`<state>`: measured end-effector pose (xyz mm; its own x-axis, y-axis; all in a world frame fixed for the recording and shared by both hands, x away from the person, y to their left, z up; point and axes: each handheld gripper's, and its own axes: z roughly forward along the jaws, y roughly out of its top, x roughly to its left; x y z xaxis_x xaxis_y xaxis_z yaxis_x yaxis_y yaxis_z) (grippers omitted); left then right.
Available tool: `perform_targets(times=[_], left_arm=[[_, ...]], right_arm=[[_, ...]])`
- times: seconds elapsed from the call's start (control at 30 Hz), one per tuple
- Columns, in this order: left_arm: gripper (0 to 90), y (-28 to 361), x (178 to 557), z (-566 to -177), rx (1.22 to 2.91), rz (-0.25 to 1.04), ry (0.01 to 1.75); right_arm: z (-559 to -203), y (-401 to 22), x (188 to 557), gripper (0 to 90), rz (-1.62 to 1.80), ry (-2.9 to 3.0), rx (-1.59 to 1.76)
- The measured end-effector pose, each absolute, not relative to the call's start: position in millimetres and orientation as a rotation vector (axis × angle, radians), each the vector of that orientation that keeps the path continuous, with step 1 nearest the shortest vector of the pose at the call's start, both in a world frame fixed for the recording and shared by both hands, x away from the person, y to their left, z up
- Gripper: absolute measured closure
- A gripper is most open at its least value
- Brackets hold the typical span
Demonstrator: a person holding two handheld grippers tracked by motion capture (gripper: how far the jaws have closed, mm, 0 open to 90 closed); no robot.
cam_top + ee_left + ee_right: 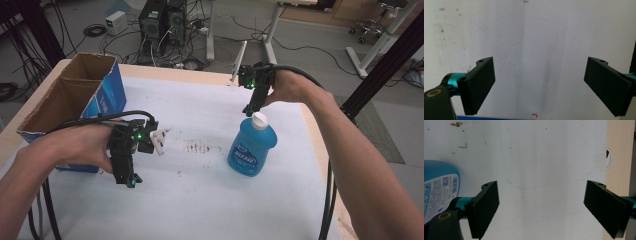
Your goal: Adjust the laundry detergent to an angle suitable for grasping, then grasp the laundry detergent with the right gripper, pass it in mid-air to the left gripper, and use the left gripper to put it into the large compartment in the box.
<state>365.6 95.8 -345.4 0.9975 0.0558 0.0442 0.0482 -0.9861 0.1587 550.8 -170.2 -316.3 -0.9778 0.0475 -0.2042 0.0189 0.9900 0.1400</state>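
Note:
A blue bottle [251,147] with a white cap [259,119] stands upright right of the middle of the white table cover [200,200]. My right gripper [249,110] hangs just behind and above the cap, pointing down. In the right gripper view its jaws stand wide apart, so the right gripper [541,207] is open and holds nothing, with the bottle's label [437,190] off to the left of its left jaw. My left gripper [130,180] hovers at the table's left beside the box. In the left gripper view the left gripper [539,85] is open over the bare cover.
An open cardboard box [70,95] with a blue side stands at the table's left edge. Dark smudges [202,148] mark the cover near the middle. The wooden table edge [619,157] runs to the right. Computers [162,20] and desk legs [270,30] stand on the floor beyond.

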Motion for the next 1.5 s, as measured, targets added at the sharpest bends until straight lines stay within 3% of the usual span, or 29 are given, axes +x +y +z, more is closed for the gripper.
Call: perform_targets(times=[0.87, 1.2, 1.5], left_arm=[[10.0, 92.9, 361.2, -346.3, 2.994, 0.076, 0.09], [10.0, 92.0, 358.2, -344.3, 2.983, 0.078, 0.106], [10.0, 89.1, 358.7, -344.6, 2.983, 0.066, 0.112]], right_arm=[[-307.4, -182.2, 543.6, 12.5, 0.232, 2.909, 0.1], [-298.3, -235.6, 520.1, 12.5, 0.196, 2.88, 0.28], [-291.5, -281.8, 462.6, 12.4, 0.203, 2.894, 0.425]])
